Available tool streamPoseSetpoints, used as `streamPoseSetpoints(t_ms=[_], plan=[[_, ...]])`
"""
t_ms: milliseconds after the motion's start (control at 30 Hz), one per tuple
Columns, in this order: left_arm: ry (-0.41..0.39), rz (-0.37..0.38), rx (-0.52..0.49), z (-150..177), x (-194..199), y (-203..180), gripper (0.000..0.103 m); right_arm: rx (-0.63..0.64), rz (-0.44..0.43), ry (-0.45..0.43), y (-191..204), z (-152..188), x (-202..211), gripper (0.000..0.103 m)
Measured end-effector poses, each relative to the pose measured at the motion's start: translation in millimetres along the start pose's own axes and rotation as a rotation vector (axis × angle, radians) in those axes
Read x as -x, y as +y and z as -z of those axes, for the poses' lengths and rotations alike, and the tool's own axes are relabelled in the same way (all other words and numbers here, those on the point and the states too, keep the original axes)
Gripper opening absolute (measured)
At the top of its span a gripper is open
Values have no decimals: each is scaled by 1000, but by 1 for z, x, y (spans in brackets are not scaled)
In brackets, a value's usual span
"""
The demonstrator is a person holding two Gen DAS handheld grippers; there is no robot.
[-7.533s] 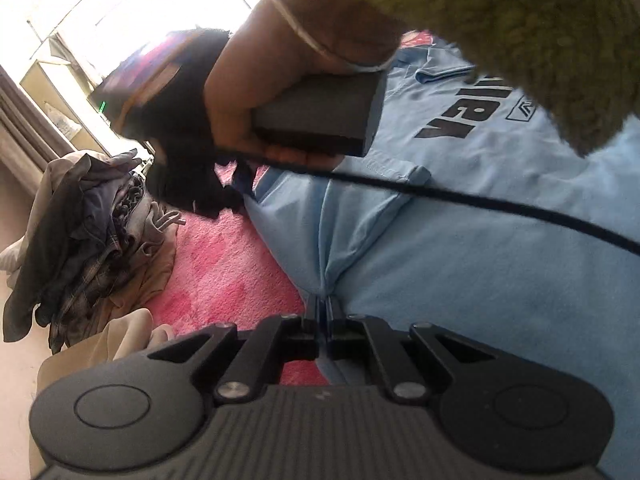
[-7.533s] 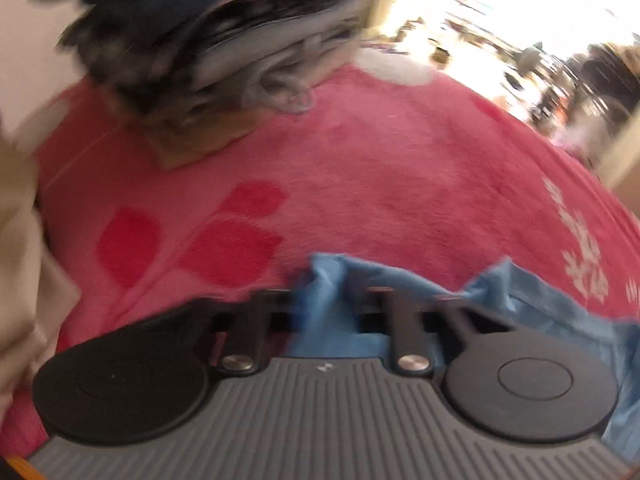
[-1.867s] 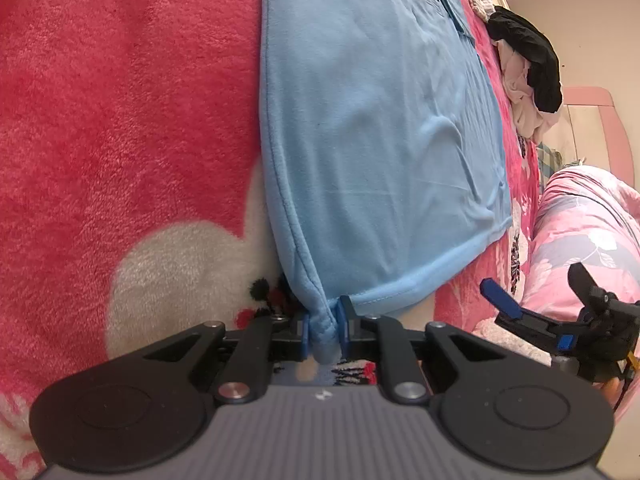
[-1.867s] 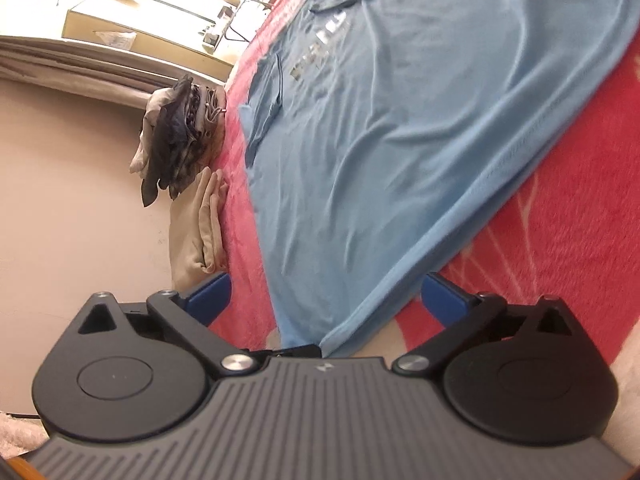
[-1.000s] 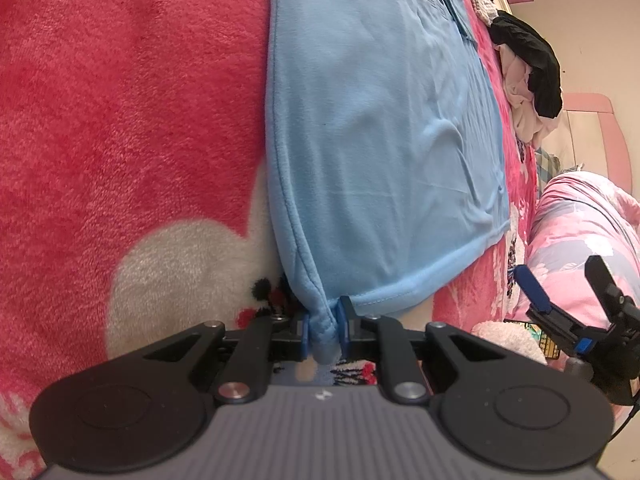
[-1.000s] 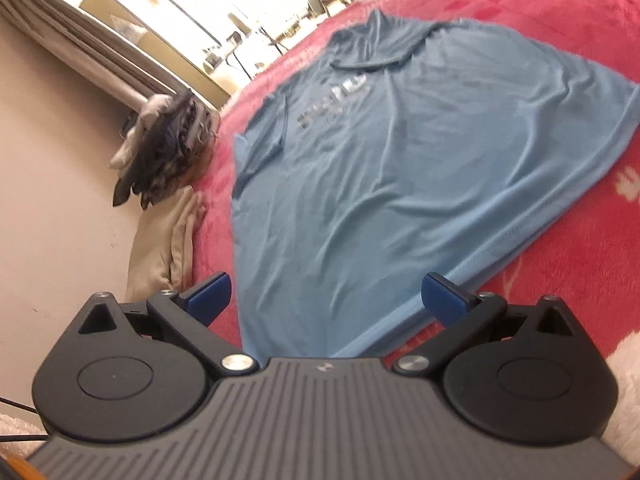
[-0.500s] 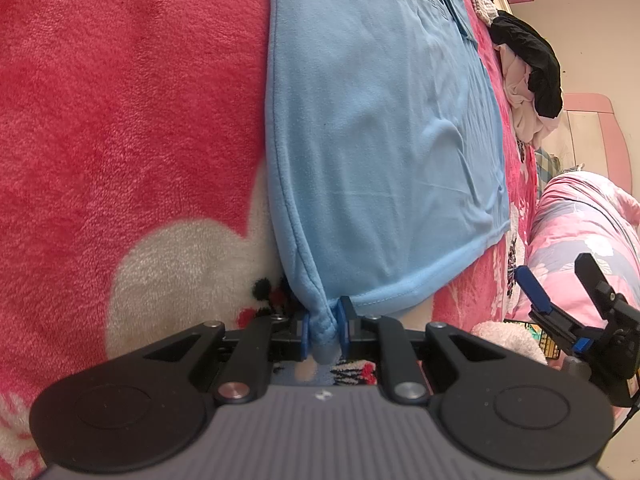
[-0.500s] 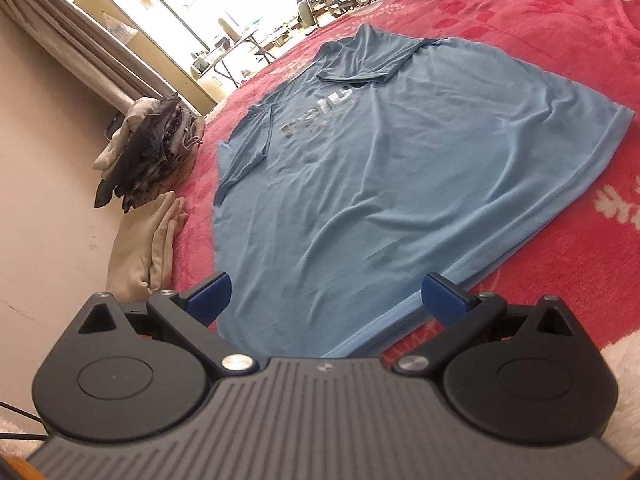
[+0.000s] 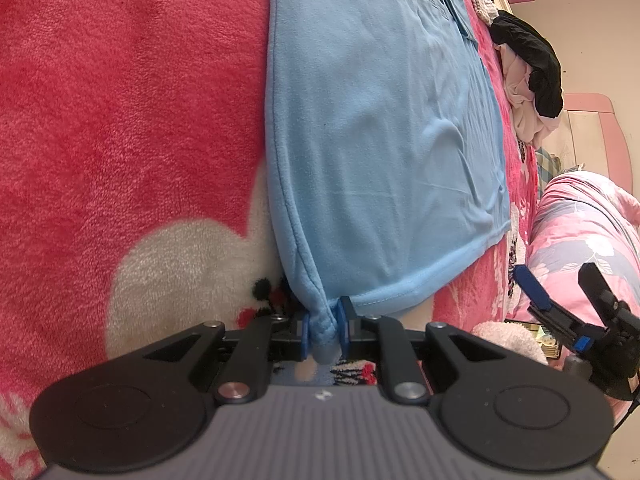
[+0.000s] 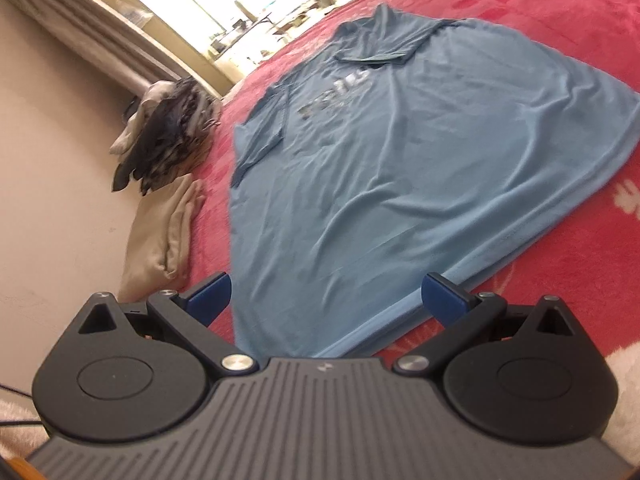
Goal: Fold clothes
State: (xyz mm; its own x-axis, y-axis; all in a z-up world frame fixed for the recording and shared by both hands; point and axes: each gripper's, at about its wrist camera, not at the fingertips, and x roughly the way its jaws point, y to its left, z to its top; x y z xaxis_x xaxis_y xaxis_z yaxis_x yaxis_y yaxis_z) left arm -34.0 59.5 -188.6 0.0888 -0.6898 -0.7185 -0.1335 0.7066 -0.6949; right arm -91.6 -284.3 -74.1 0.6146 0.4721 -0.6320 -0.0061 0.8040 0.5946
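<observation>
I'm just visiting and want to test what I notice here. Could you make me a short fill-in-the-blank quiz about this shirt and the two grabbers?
1. The left gripper is shut on a bottom ____ of the blue T-shirt.
2. The right gripper has its jaws ____, holding nothing.
3. The T-shirt lies spread flat on a ____ fleece blanket.
4. Beside the blanket's edge, near the wall, a folded ____ garment sits next to a pile of dark clothes.

Missing words: corner; open; red; beige

dark block lettering on the blue shirt [image 10: 404,152] chest, blurred, possibly a brand, unreadable
</observation>
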Motion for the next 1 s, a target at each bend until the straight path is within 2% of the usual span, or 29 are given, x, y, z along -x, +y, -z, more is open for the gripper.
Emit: streamPoseSetpoints(t_ms=[267,633,733,867,1000], plan=[[-1,-1,1,0,0,-1,16,114,45,-45,10,1,3,102],[0,-2,0,1,0,-2,16,149,46,-14,13,4,-3,102],[2,-6,-8,0,0,-3,16,116,24,-17,7,-1,0,102],[7,-22,-42,0,-1,-8,16,39,-6,-101,-19,-29,23,102],[14,-29,-61,-1,-1,-9,16,-60,92,-175,-74,-78,42,102]])
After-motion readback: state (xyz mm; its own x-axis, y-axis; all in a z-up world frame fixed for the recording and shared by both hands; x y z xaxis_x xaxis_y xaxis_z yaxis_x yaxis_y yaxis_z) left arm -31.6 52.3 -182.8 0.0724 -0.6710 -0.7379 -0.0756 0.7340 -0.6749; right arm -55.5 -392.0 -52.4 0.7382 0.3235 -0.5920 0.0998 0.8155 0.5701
